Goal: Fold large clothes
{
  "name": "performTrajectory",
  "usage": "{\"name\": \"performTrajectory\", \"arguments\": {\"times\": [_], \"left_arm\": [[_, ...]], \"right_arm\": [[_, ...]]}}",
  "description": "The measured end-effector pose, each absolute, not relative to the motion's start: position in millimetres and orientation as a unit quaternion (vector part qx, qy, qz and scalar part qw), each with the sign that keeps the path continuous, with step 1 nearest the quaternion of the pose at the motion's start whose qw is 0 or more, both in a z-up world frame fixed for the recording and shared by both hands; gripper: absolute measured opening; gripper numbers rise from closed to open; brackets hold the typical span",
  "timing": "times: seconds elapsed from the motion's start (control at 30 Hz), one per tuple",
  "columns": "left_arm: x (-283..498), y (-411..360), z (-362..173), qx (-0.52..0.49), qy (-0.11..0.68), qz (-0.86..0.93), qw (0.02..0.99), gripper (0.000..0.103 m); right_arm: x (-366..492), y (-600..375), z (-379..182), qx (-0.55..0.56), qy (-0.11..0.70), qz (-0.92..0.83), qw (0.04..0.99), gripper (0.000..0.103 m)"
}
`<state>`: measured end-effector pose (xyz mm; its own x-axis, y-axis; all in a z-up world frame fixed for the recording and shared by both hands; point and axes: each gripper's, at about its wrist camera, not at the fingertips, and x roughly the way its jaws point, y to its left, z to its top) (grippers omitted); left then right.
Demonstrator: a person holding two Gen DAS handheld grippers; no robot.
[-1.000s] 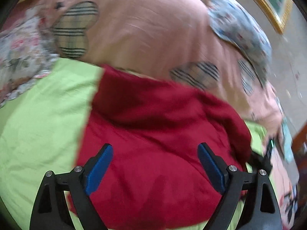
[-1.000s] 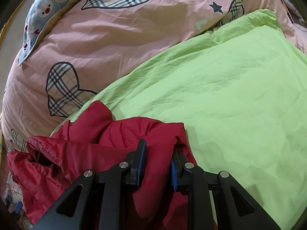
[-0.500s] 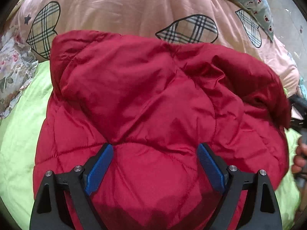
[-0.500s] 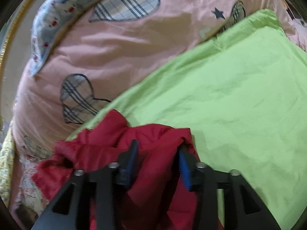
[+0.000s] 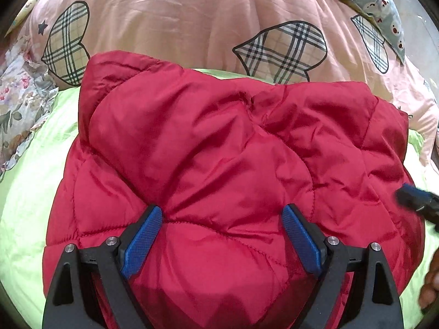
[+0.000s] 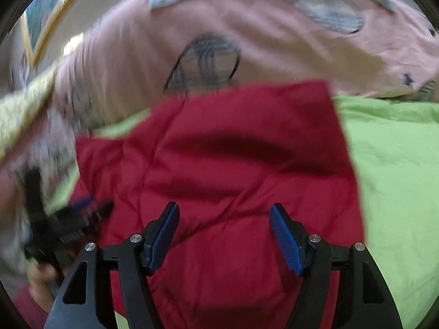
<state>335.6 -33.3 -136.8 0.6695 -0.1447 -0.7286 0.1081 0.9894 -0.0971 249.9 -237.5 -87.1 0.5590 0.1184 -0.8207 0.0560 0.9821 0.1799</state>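
A red quilted jacket (image 5: 219, 150) lies folded in a puffy bundle on the green sheet (image 5: 30, 192). My left gripper (image 5: 222, 216) hovers over its near part, jaws wide open, nothing gripped. In the blurred right wrist view the same jacket (image 6: 233, 150) fills the middle. My right gripper (image 6: 225, 213) is above it with its jaws opening, and the pads do not press on the cloth. The right gripper's dark tip (image 5: 414, 200) shows at the jacket's right edge in the left wrist view. The left gripper (image 6: 68, 219) appears as a blur at the left of the right wrist view.
A pink duvet with plaid hearts (image 5: 219, 22) is piled behind the jacket. A floral cloth (image 5: 19, 104) lies at the far left. A grey bear-print cloth (image 5: 384, 2) lies at the back right. Green sheet (image 6: 397, 178) extends to the jacket's right. A person's fingers (image 5: 430, 288) show at the right edge.
The right gripper let go of the jacket fold, its jaws spread, and it swung across the jacket. The left gripper sank closer over the jacket, which now lies folded.
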Motion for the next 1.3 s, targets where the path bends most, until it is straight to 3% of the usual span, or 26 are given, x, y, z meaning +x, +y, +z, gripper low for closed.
{"name": "performTrajectory", "arguments": {"times": [0.23,0.4,0.57,0.9,1.3], "left_arm": [[320,-11,-114,-0.058,0.394,-0.099,0.912,0.081],[315,17,-102,-0.068,0.379,-0.073,0.920,0.082],[348,21,-131,-0.065,0.423,-0.051,0.902,0.084],[388,11,-145,-0.070,0.432,-0.036,0.898,0.087],[339,43,-113,-0.106,0.402,-0.070,0.907,0.086]], "right_arm": [[278,-244,-115,0.083,0.495,-0.028,0.864,0.080],[283,-251,-121,0.108,0.496,-0.034,0.861,0.080],[289,-261,-123,0.134,0.497,-0.032,0.857,0.080],[298,-274,-135,0.173,0.492,-0.029,0.853,0.081],[291,-277,-129,0.185,0.478,-0.024,0.858,0.080]]}}
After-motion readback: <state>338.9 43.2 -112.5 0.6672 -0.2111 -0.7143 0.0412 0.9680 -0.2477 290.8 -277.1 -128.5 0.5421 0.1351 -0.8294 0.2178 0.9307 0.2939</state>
